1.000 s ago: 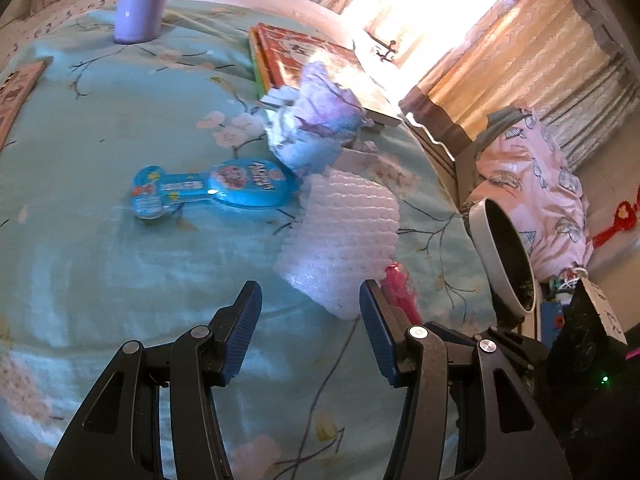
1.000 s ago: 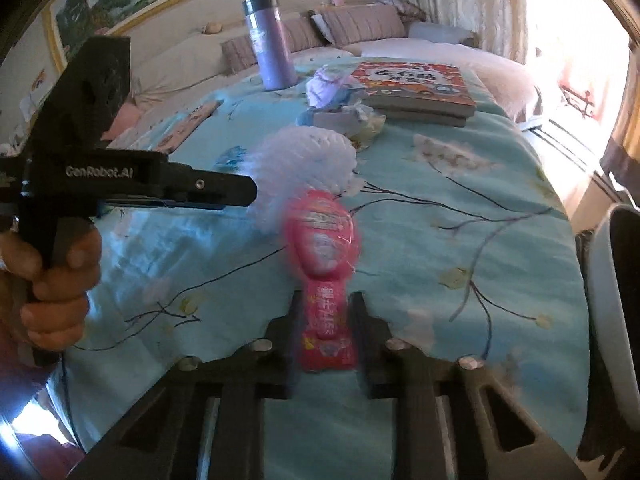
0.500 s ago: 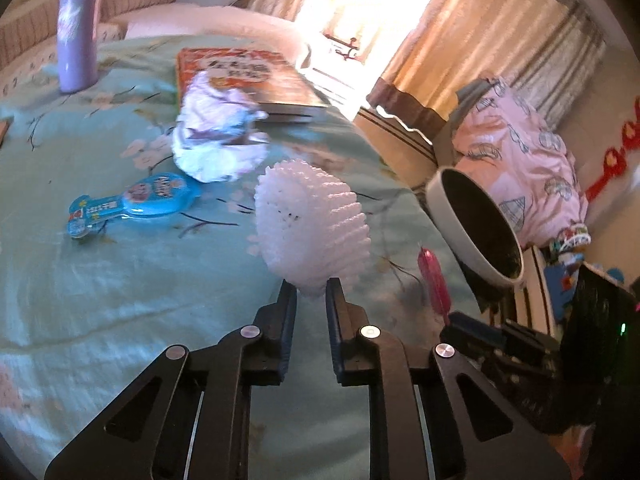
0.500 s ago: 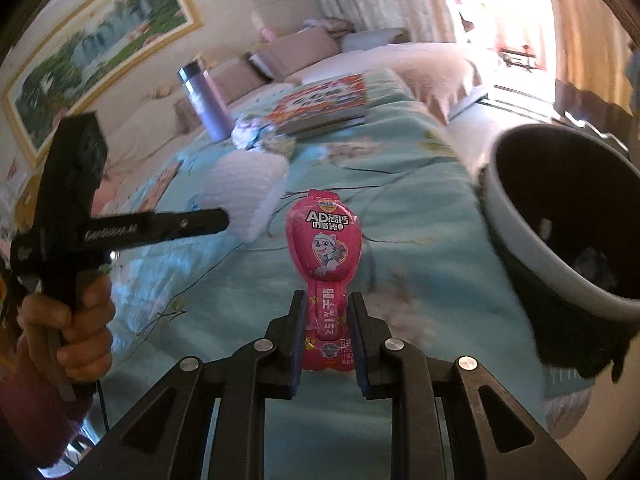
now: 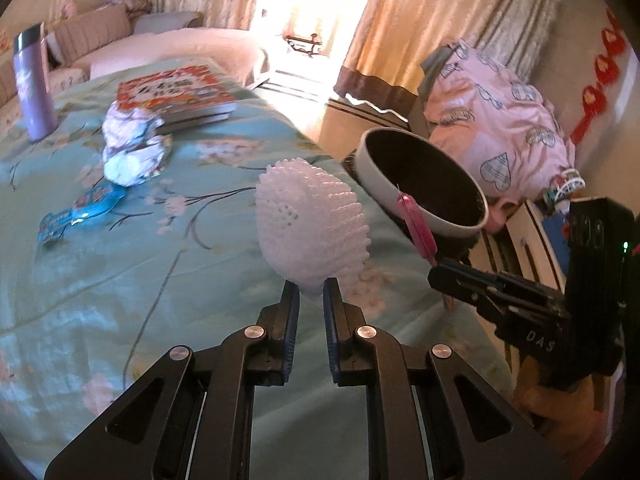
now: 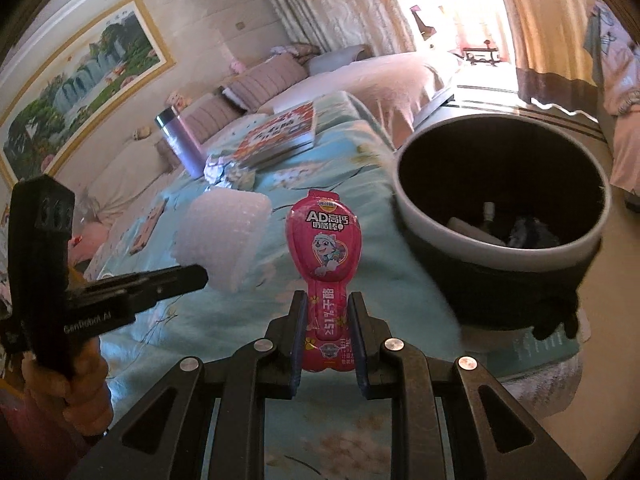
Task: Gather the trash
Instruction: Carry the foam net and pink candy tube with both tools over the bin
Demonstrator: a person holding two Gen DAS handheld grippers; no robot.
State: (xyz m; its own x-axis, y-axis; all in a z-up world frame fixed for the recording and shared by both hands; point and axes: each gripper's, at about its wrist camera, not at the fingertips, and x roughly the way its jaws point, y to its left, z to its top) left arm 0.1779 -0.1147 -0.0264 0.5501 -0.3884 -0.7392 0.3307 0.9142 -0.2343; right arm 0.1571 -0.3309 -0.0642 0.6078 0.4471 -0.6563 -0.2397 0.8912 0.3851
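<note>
Left wrist view: left gripper (image 5: 311,294) pinching white foam net (image 5: 310,224) above bed (image 5: 120,264). Right gripper (image 6: 327,312) clamping pink wrapper (image 6: 325,256) beside bin (image 6: 500,208); bin contents dark, indistinct.

A purple flask (image 5: 34,84) stands upright on the teal floral bedspread (image 5: 100,272) at ten o'clock, with a red-covered book (image 5: 176,92) lying flat at eleven. Curtains (image 5: 436,16) hang at one o'clock, and a framed landscape painting (image 6: 80,80) hangs on the wall
</note>
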